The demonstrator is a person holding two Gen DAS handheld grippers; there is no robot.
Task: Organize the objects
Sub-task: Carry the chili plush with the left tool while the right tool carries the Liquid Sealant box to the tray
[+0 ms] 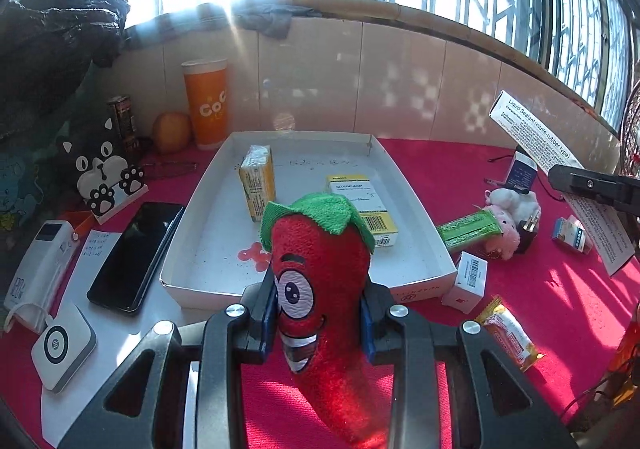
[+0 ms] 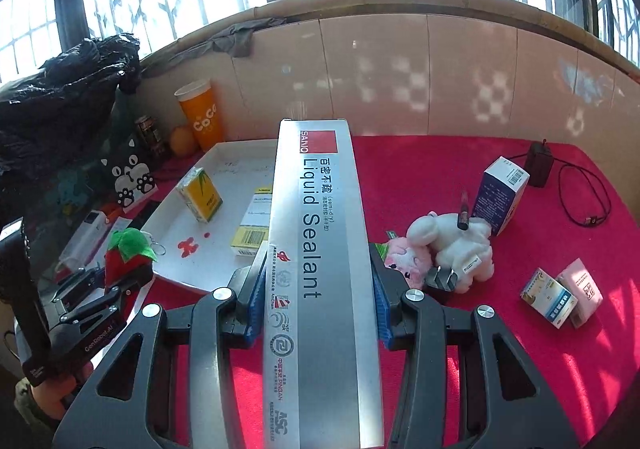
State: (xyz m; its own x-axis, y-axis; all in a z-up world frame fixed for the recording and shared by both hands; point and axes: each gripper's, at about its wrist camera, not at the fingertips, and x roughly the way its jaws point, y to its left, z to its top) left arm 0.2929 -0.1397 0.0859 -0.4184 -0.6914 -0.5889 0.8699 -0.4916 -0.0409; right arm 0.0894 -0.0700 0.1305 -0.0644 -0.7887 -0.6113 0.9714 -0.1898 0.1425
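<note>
My left gripper (image 1: 320,325) is shut on a red plush chili (image 1: 320,281) with a green cap and a smiling face, held above the red cloth just in front of the white tray (image 1: 404,185). It also shows in the right wrist view (image 2: 126,255). My right gripper (image 2: 318,297) is shut on a long silver Liquid Sealant box (image 2: 320,249), held lengthwise to the right of the tray; the box also shows in the left wrist view (image 1: 540,153). In the tray stand a yellow carton (image 1: 258,181) and a yellow-and-white medicine box (image 1: 366,209).
On the red cloth lie a pink-and-white plush (image 2: 448,249), a blue-white box (image 2: 498,195), small medicine boxes (image 2: 560,293), a black charger with cable (image 2: 538,165), a green packet (image 1: 468,229), a white box (image 1: 466,281) and a snack bar (image 1: 508,333). Left: phone (image 1: 136,253), orange cup (image 1: 206,105).
</note>
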